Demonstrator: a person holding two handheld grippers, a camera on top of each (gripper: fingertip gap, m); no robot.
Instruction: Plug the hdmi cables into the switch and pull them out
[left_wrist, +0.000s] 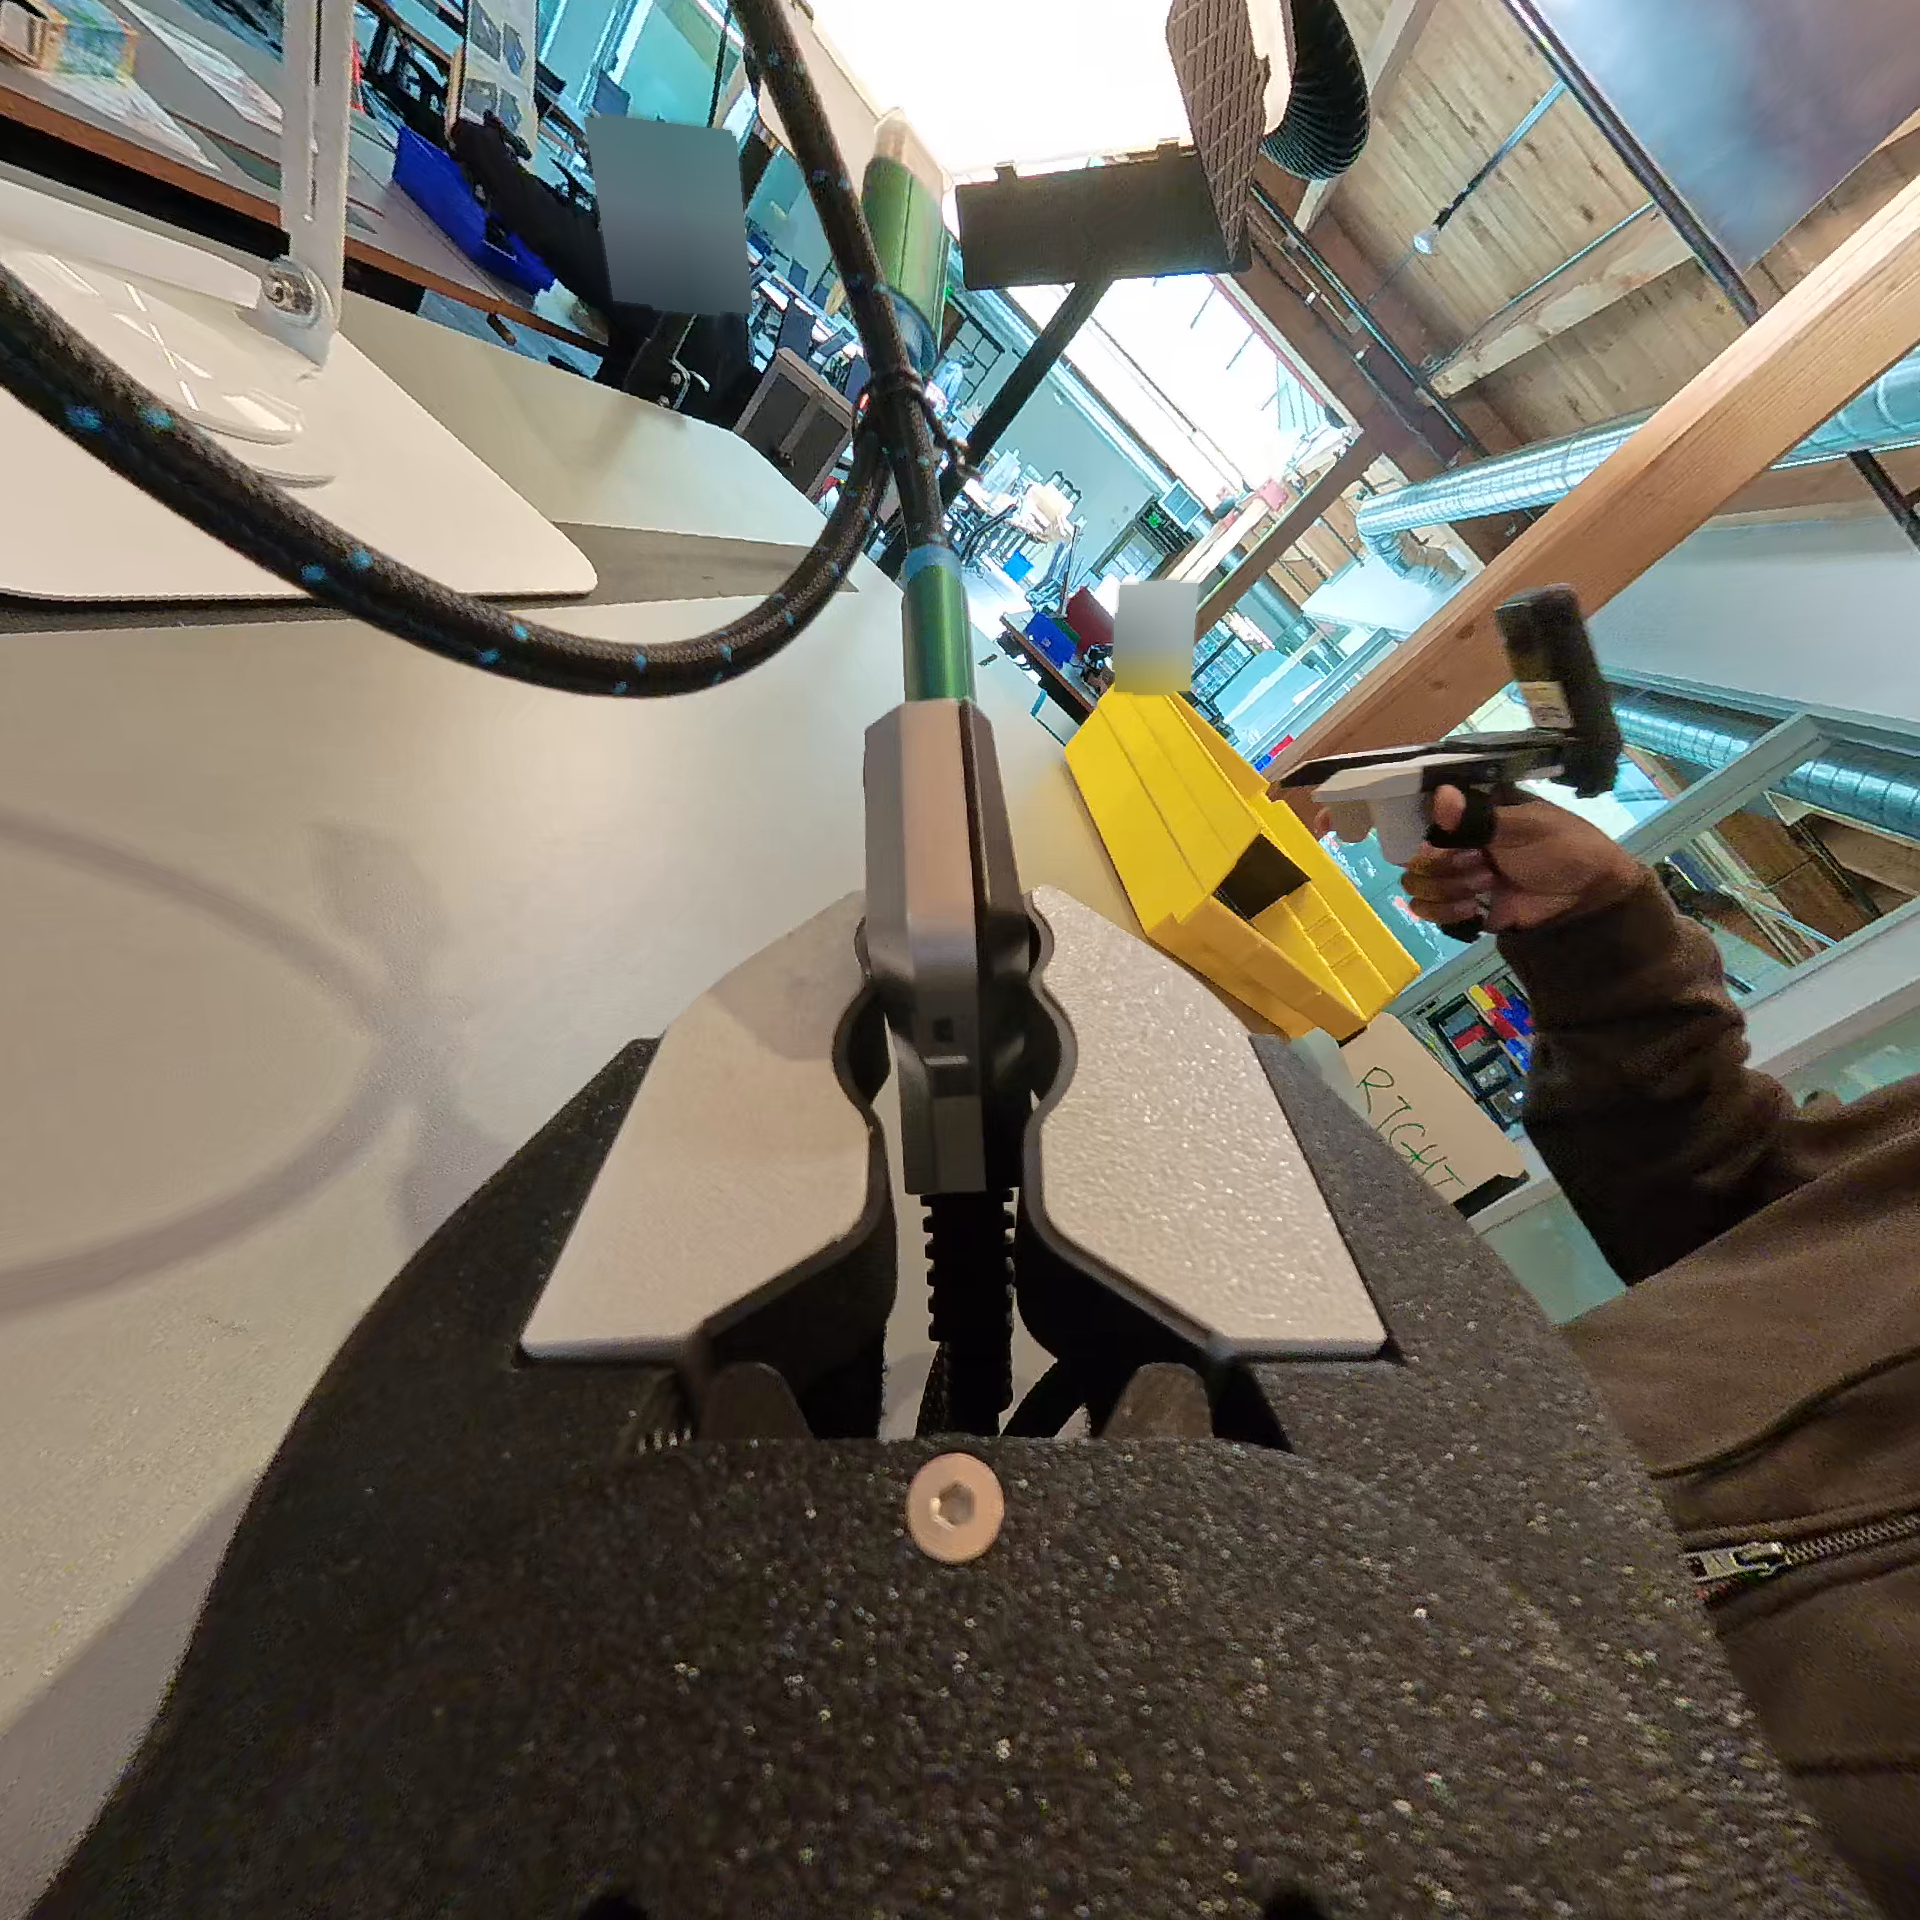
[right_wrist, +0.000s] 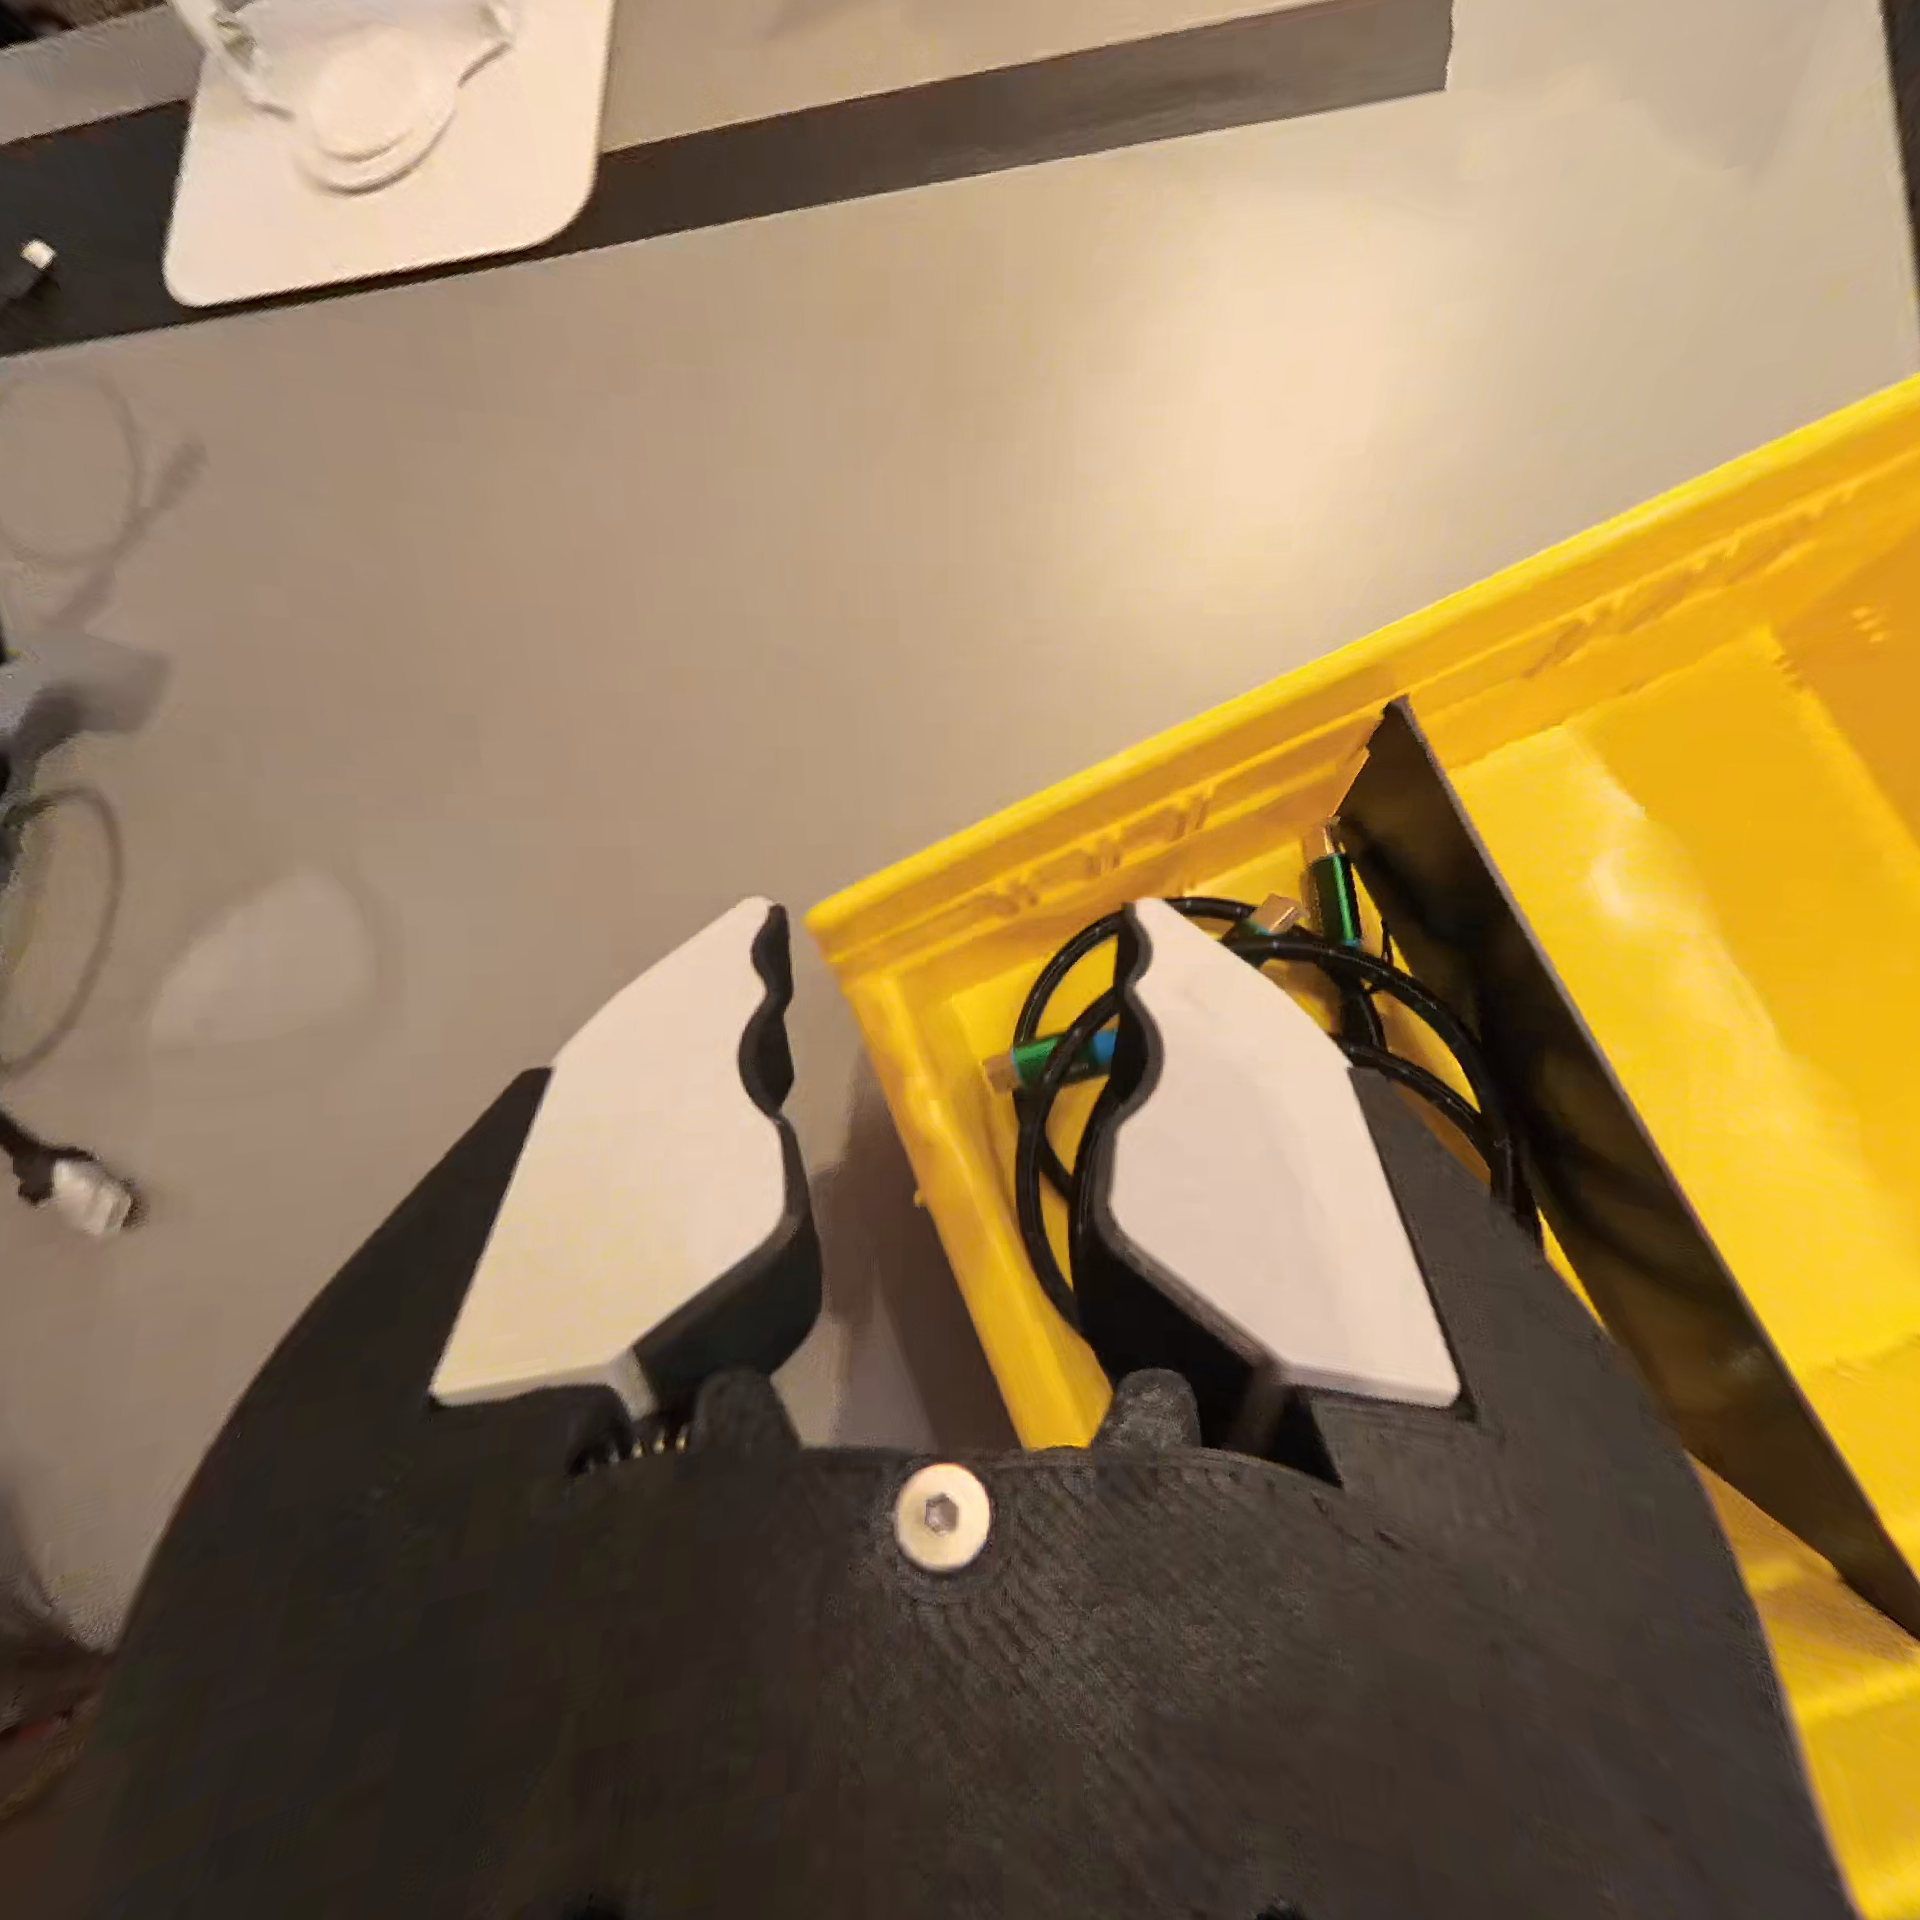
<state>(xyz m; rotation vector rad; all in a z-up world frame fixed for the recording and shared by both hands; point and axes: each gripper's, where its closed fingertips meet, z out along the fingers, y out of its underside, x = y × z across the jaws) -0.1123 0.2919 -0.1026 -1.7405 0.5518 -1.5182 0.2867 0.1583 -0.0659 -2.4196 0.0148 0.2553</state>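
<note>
Cable plug (left_wrist: 940, 935), a grey flat housing with a green collar and black braided cord (left_wrist: 436, 603), stands upright clamped between the left tongs (left_wrist: 948, 971), both pads pressing its sides, above the pale surface (left_wrist: 312, 883). Right of the plug sits one yellow bin (left_wrist: 1226, 862); beyond it a hand (left_wrist: 1507, 862) in a brown sleeve grips the other tool. One white pad (left_wrist: 260, 488) lies left of the plug.

From the right wrist, the right tongs (right_wrist: 956, 997) stand apart, straddling the yellow bin's (right_wrist: 1143, 831) corner wall, holding nothing. Coiled black cables (right_wrist: 1392, 1008) with three green plugs fill its near compartment, against a black divider (right_wrist: 1558, 1039).
</note>
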